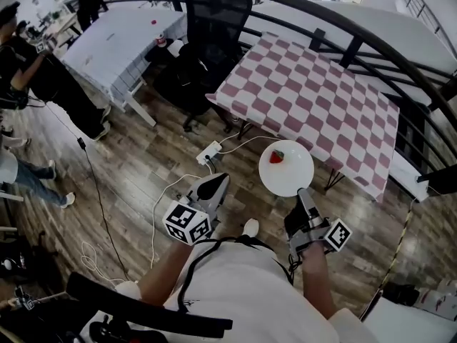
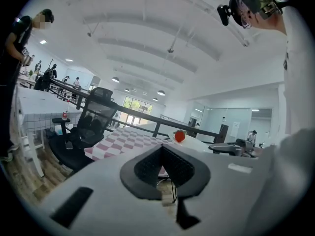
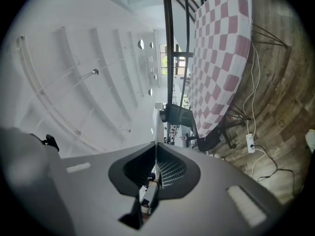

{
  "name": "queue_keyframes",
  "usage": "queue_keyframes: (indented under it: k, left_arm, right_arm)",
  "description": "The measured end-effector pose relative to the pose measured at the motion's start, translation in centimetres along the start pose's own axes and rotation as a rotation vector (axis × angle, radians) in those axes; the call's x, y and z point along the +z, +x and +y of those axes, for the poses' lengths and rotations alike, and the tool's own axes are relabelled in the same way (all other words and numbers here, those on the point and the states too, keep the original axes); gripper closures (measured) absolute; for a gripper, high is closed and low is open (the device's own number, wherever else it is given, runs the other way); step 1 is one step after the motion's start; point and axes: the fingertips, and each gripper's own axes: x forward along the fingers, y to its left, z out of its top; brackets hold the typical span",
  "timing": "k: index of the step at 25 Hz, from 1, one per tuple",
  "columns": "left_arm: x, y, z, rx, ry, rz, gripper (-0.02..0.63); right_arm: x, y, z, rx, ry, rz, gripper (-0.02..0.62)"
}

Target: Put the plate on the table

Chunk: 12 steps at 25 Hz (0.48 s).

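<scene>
In the head view a round white plate (image 1: 293,175) carrying one small red fruit (image 1: 276,156) hangs over the wooden floor, just off the near edge of the pink-and-white checked table (image 1: 314,95). My right gripper (image 1: 303,193) is shut on the plate's near rim. In the right gripper view the plate (image 3: 156,126) shows edge-on as a thin white strip rising from the right gripper (image 3: 156,144). My left gripper (image 1: 212,186) is off to the plate's left, shut with nothing in it. In the left gripper view the left gripper (image 2: 161,148) points toward the fruit (image 2: 179,136) and checked table (image 2: 123,139).
A black office chair (image 1: 207,41) stands at the table's left end. Behind it is a white table (image 1: 121,38). A dark curved railing (image 1: 357,31) runs past the table's far side. A power strip (image 1: 209,152) with cables lies on the floor. People stand at far left (image 1: 43,77).
</scene>
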Motion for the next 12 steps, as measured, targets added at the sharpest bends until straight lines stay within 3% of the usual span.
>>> queue_keyframes:
  k: [12]
  left_arm:
    - [0.0,6.5,-1.8,0.011,0.01,0.02,0.6]
  right_arm:
    - [6.1,-0.5,-1.4,-0.013,0.0,0.023,0.577]
